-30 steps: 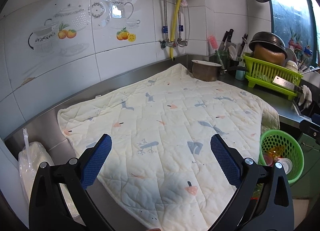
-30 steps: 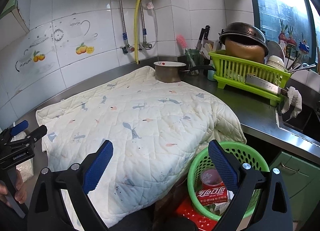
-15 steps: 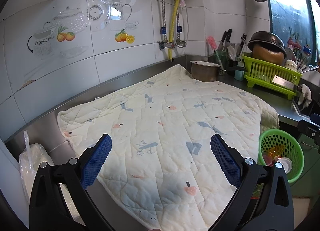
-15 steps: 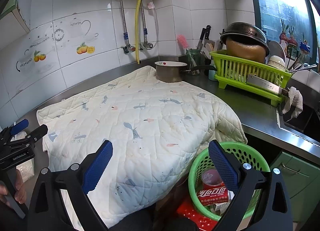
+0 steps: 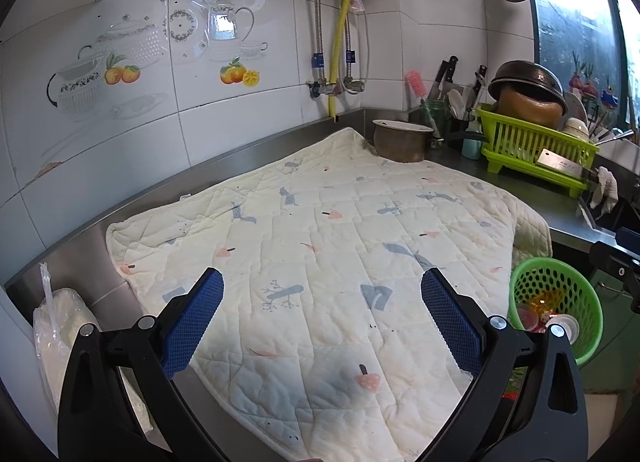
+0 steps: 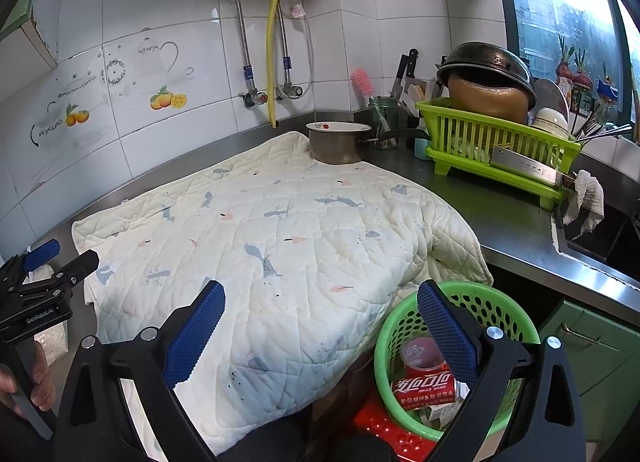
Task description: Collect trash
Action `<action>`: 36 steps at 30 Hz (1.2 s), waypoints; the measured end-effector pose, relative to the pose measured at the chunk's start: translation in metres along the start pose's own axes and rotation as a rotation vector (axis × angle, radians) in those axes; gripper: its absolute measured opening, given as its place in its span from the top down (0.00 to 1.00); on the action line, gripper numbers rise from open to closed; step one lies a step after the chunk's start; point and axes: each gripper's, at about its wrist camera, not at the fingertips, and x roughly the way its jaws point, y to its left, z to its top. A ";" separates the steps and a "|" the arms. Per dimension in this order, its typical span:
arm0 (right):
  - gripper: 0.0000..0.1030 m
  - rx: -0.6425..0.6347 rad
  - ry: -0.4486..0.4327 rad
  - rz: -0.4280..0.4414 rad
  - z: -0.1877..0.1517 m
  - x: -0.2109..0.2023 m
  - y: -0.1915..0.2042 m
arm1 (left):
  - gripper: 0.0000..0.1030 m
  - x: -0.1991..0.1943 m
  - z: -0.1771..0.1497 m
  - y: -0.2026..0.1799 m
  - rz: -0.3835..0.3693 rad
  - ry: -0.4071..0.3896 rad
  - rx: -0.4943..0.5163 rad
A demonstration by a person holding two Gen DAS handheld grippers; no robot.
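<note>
A green mesh trash basket [image 6: 476,300] stands below the counter's front edge at the lower right; it also shows in the left wrist view [image 5: 560,278]. Inside lie a red cola can [image 6: 424,388], a plastic cup [image 6: 422,352] and other scraps. A quilted cream mat [image 5: 320,246] covers the steel counter and holds no trash. My left gripper [image 5: 322,326] is open and empty above the mat's near edge. My right gripper [image 6: 320,332] is open and empty, with its right finger over the basket's rim.
A metal pot [image 6: 340,142] sits at the mat's far corner. A green dish rack [image 6: 496,150] with a pan, bowls and a cleaver stands at the right, next to a sink. A white plastic bag [image 5: 56,326] lies at the counter's left end.
Both grippers stay open and empty. The views have drifted only slightly; nothing on the counter has moved.
</note>
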 end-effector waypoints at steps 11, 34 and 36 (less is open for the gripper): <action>0.09 -0.002 0.001 0.003 -0.001 0.001 0.003 | 0.05 0.001 -0.001 -0.002 -0.001 0.003 -0.004; 0.09 -0.002 0.000 0.013 -0.001 -0.001 0.004 | 0.05 0.000 -0.001 -0.004 -0.002 0.000 -0.004; 0.09 -0.002 0.001 0.014 -0.001 -0.001 0.004 | 0.05 0.000 -0.001 -0.004 -0.002 -0.001 -0.003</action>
